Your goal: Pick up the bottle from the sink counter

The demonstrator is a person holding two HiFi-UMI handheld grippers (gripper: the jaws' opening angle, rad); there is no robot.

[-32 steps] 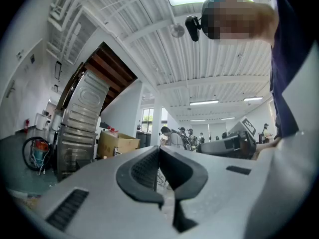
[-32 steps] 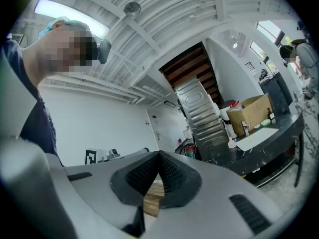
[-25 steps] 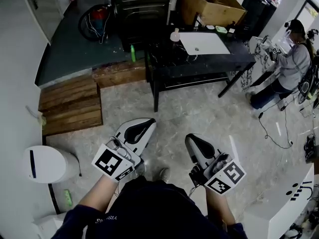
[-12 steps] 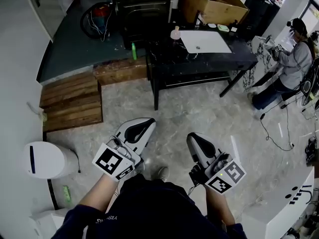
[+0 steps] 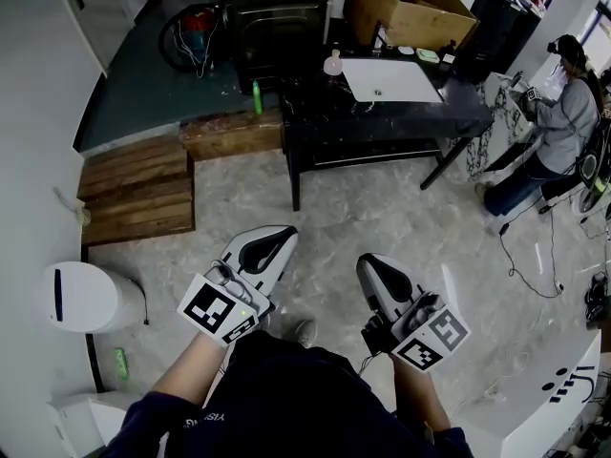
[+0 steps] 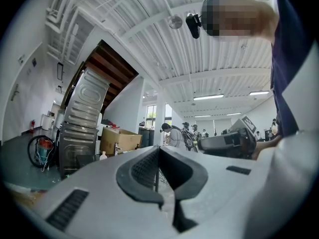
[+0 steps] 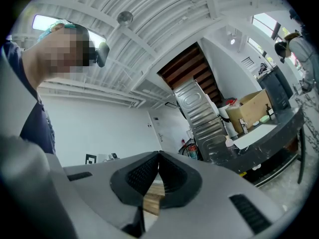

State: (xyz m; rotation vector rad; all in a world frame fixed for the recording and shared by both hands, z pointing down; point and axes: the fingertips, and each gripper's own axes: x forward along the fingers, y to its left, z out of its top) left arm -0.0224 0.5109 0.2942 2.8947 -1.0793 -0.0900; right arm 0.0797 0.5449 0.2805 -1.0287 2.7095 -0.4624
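Note:
A small pale pink bottle (image 5: 333, 63) stands on the black counter (image 5: 382, 117) across the room, beside a white sheet (image 5: 391, 81). It also shows small in the left gripper view as the bottle (image 6: 103, 156) and in the right gripper view as the bottle (image 7: 229, 142). My left gripper (image 5: 280, 236) and right gripper (image 5: 368, 261) are held close to my body over the marble floor, far from the counter. Both point forward with their jaws shut and nothing between them, as the left gripper (image 6: 158, 149) and right gripper (image 7: 158, 155) show in their own views.
A cardboard box (image 5: 406, 8) sits at the counter's far end. A green bottle (image 5: 255, 96) stands on the dark platform near wooden pallets (image 5: 138, 191). A white bin (image 5: 81, 297) is at my left. A person (image 5: 558, 127) works at the right, with cables on the floor.
Both grippers stay shut and in the same place before my body. The head view has drifted slightly, nothing else moved.

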